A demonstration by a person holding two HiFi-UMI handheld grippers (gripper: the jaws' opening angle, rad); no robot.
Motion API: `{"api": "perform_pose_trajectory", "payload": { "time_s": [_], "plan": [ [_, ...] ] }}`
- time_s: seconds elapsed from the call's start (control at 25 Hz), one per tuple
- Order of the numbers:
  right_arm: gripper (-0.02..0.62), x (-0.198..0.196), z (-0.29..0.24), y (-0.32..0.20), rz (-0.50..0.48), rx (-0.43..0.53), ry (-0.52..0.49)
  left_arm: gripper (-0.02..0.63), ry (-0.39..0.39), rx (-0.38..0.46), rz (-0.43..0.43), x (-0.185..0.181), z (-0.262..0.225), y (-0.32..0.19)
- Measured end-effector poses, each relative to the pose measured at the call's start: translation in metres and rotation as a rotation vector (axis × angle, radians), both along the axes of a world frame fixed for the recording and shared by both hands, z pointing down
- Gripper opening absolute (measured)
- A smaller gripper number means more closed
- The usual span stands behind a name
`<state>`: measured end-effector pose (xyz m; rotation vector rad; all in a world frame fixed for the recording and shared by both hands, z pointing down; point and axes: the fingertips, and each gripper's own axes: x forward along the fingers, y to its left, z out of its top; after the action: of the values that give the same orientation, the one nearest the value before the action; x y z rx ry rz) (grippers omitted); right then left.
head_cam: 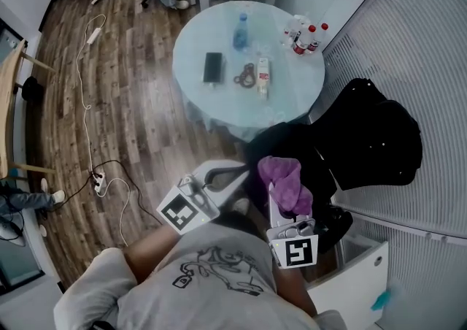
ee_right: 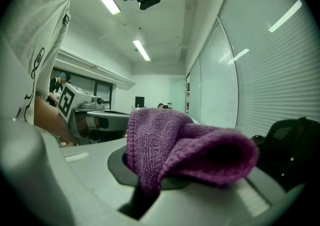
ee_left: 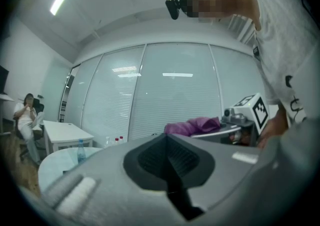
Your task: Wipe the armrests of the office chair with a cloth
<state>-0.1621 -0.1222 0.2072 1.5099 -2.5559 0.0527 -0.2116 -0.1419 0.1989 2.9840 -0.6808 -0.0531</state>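
Observation:
A purple cloth (head_cam: 281, 179) is pinched in my right gripper (head_cam: 283, 193), whose jaws are shut on it; in the right gripper view the cloth (ee_right: 175, 145) bulges up over that gripper (ee_right: 150, 187). Just to its left, my left gripper (head_cam: 239, 175) is shut with nothing in it, its dark pads (ee_left: 157, 157) meeting in a V. The black office chair (head_cam: 372, 139) stands right of and beyond both grippers. I cannot make out its armrests against the black. In the left gripper view the cloth (ee_left: 192, 126) shows beside the right gripper (ee_left: 240, 120).
A round glass table (head_cam: 197, 95) ahead holds a blue bottle (head_cam: 241, 31), a phone (head_cam: 213, 67) and red-capped bottles (head_cam: 303, 36). A white power strip with cable (head_cam: 97, 182) lies on the wooden floor. A blind-covered wall (head_cam: 423, 44) is on the right, a white cabinet (head_cam: 357, 270) at lower right.

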Motion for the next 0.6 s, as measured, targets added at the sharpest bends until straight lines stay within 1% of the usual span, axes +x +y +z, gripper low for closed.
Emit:
{"api": "perform_pose_trajectory", "payload": {
  "time_s": [0.28, 0.4, 0.48, 0.6],
  "plan": [
    [0.029, 0.004, 0.043, -0.016, -0.040, -0.052, 0.024, 0.002, -0.028, -0.040, -0.010, 0.008, 0.045, -0.024],
    [0.029, 0.007, 0.065, -0.025, -0.048, -0.082, 0.027, 0.002, -0.037, -0.045, -0.015, 0.009, 0.064, -0.036],
    [0.029, 0.009, 0.079, -0.034, -0.051, -0.096, 0.031, 0.002, -0.040, -0.064, -0.020, 0.010, 0.079, -0.044],
    [0.029, 0.009, 0.104, -0.046, -0.065, -0.115, 0.053, 0.002, -0.039, -0.085, -0.005, 0.013, 0.104, -0.054]
  ]
}}
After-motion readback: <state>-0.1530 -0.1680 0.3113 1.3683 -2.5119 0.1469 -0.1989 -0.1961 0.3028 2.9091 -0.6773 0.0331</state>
